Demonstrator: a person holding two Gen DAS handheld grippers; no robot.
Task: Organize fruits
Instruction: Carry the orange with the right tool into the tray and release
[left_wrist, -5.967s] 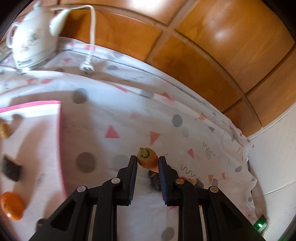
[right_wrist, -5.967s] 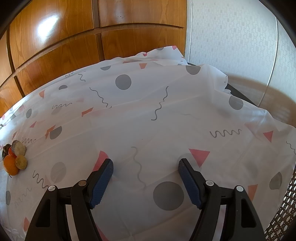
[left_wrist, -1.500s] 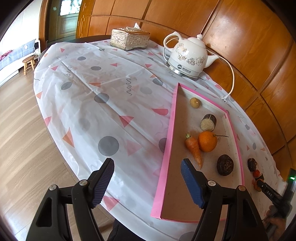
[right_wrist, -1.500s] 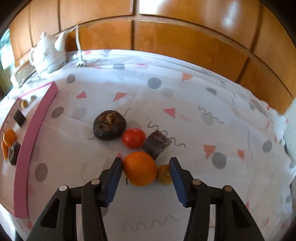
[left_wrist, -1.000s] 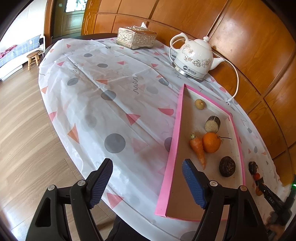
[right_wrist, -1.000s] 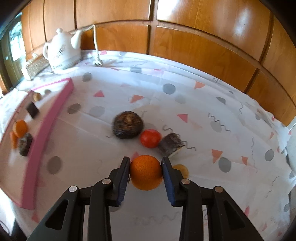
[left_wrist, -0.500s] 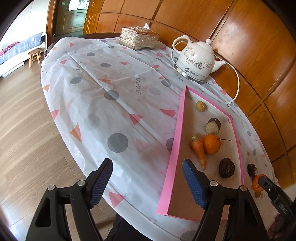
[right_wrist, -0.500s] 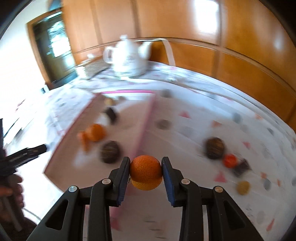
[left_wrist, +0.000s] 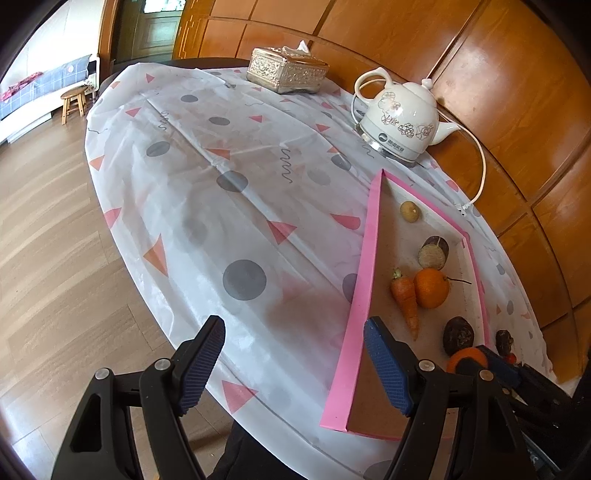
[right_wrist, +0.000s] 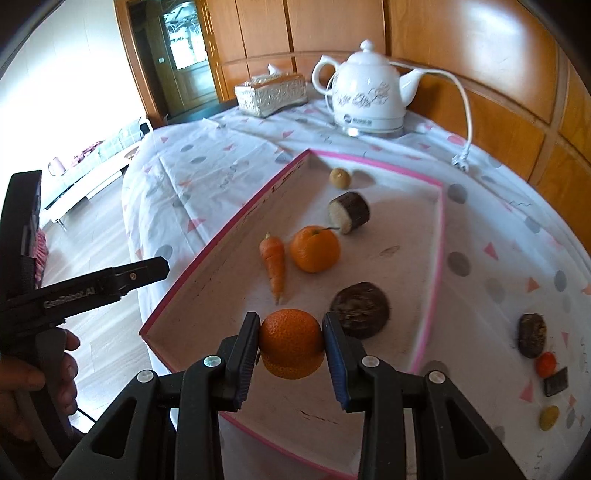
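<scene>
Far and right side: glossy orange-brown wood panel wall (left_wrist: 491, 62), bright glare patches on it. Counter (left_wrist: 207, 192) is oval, covered by a white cloth printed with grey dots, pink triangles and squiggles. Floor (left_wrist: 48, 236): light wood planks. Far left: dark wooden door with glass panes (right_wrist: 184, 48), strong daylight beside it. Small wooden stool (left_wrist: 74, 99) on the floor near a low couch with blue checked cover (left_wrist: 37, 88). Far end of counter: ornate tissue box (left_wrist: 286, 70).

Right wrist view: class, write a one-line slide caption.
Right gripper holds an orange over the pink-rimmed tray of produce.
</scene>
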